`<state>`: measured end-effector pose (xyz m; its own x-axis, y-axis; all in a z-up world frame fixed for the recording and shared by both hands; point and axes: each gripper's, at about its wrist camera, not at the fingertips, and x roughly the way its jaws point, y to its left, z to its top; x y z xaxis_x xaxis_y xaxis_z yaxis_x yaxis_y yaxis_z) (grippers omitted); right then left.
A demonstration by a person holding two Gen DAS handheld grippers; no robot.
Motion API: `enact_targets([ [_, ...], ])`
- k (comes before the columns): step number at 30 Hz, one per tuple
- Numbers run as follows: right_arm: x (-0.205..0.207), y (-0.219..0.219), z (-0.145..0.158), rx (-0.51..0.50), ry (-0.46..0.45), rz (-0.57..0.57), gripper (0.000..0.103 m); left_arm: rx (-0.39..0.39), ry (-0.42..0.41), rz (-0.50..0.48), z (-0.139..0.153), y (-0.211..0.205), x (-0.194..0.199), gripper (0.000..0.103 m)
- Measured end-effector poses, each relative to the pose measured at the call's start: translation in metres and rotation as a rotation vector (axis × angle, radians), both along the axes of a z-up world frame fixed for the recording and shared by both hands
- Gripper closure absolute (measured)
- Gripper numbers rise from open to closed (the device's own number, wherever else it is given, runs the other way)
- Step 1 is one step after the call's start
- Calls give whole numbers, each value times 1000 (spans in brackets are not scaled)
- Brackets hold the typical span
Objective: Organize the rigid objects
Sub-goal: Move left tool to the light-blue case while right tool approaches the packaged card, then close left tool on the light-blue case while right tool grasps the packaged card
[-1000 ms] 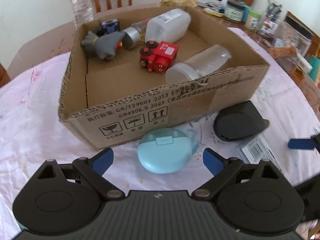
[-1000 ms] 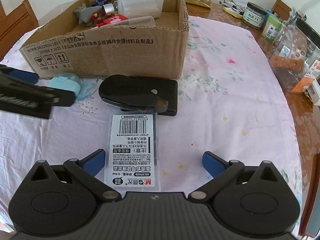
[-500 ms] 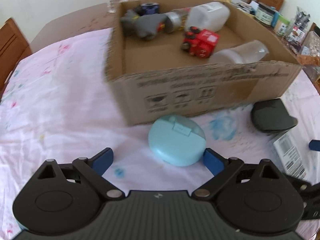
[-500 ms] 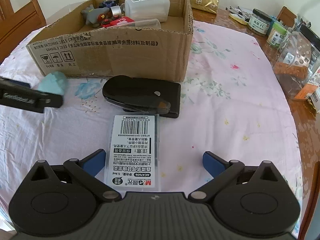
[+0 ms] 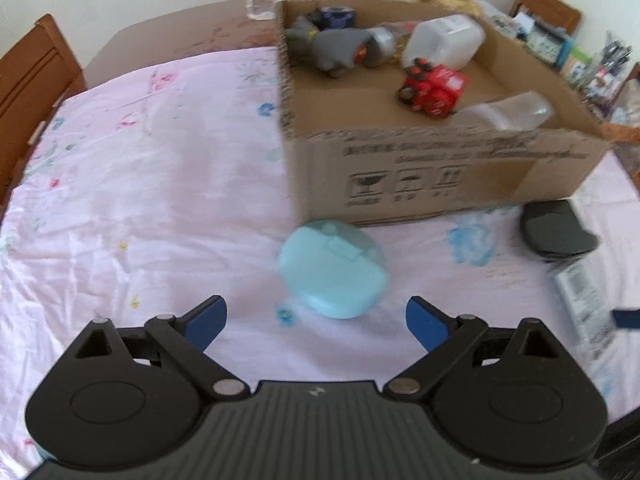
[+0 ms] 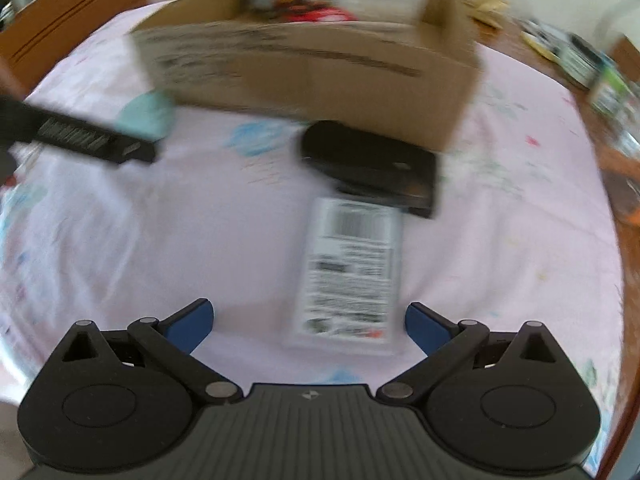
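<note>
A round light-blue case (image 5: 334, 272) lies on the pink tablecloth just in front of a cardboard box (image 5: 440, 172). My left gripper (image 5: 316, 318) is open and empty, with the case just beyond its fingertips. My right gripper (image 6: 308, 322) is open and empty over a white barcode-labelled packet (image 6: 352, 268). A black stapler-like object (image 6: 372, 164) lies beyond the packet, against the box (image 6: 320, 68). The left gripper's finger (image 6: 80, 136) shows at the left of the right wrist view. The right wrist view is motion-blurred.
The box holds a red toy vehicle (image 5: 434, 88), a grey toy (image 5: 332, 50), a white bottle (image 5: 444, 40) and a clear container (image 5: 508, 114). Wooden chairs (image 5: 28, 84) stand around the table. Jars and clutter (image 5: 580, 56) sit at the far right.
My left gripper has swung left, so the box and blue case now sit further right in its view. My right gripper has moved left and the packet now lies right of centre.
</note>
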<state>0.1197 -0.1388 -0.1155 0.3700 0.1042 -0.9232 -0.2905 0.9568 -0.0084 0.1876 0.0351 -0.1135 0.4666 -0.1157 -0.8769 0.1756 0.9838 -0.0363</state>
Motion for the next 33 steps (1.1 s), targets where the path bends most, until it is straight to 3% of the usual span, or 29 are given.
enact_targets([
  [4,-6,15,3,60,12,77,0,-71,-5,-54,4,-8,2,7],
  [7,-9,24,7,137,37,132,0,-67,-14,-67,3,-16,7,7],
  [11,-9,30,7,136,38,162,0,-89,-11,-52,0,-19,19,7],
  [19,-7,12,12,126,-3,123,0,-13,-46,-2,-4,-17,12,30],
  [22,-2,3,13,106,-46,124,0,3,-60,7,-2,-15,10,49],
  [29,27,-6,10,106,-84,215,0,-2,-60,-27,0,-12,8,49],
  [33,42,-3,4,109,-60,263,0,3,-60,-41,0,-12,6,49],
])
